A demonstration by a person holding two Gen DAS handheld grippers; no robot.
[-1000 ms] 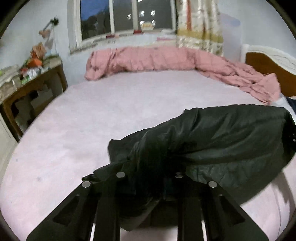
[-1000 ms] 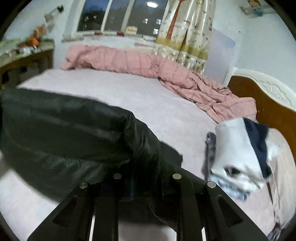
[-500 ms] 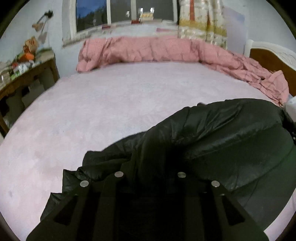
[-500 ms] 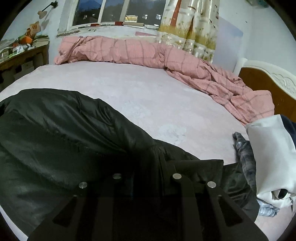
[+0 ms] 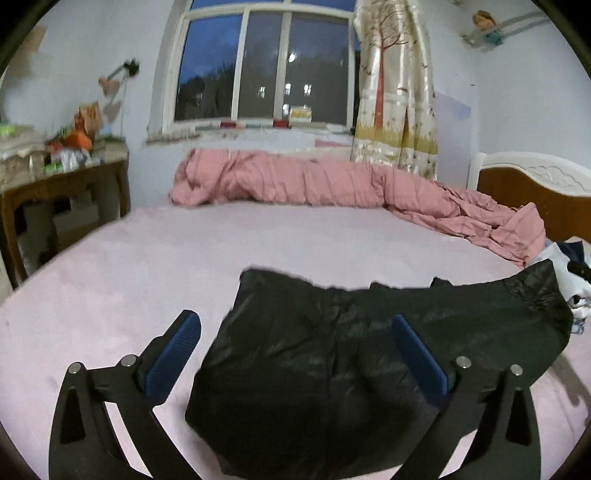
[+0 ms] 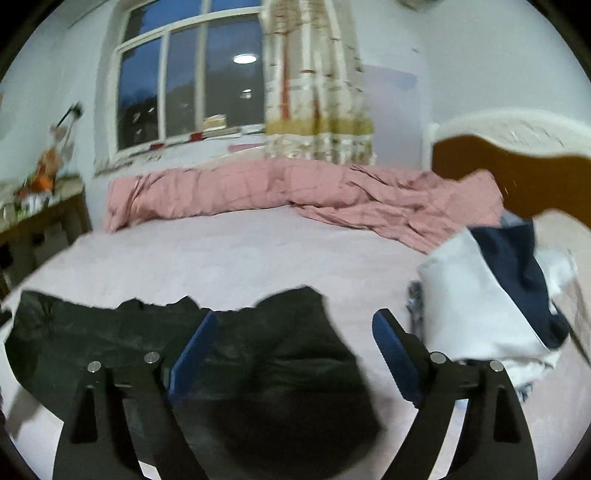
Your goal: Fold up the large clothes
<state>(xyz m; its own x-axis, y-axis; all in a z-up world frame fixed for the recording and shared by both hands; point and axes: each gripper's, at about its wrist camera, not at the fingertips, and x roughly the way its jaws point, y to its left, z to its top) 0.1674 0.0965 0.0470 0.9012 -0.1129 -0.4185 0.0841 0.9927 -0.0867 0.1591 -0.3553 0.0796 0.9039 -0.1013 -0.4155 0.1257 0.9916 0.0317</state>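
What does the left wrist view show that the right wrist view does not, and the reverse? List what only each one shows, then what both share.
Only the left wrist view: the left gripper, jaws wide open after just opening, and a wall shelf.
Only the right wrist view: the right gripper, likewise just opened, and a ceiling light's reflection.
Both: the black jacket lying released on the pink bed, the pink quilt, window, headboard and white and navy clothes pile.

Black garment cut off below, headboard blurred (right wrist view)

Open pink sheet from 9 to 12 o'clock; blocked by rumpled quilt at 12; clothes pile at 3.
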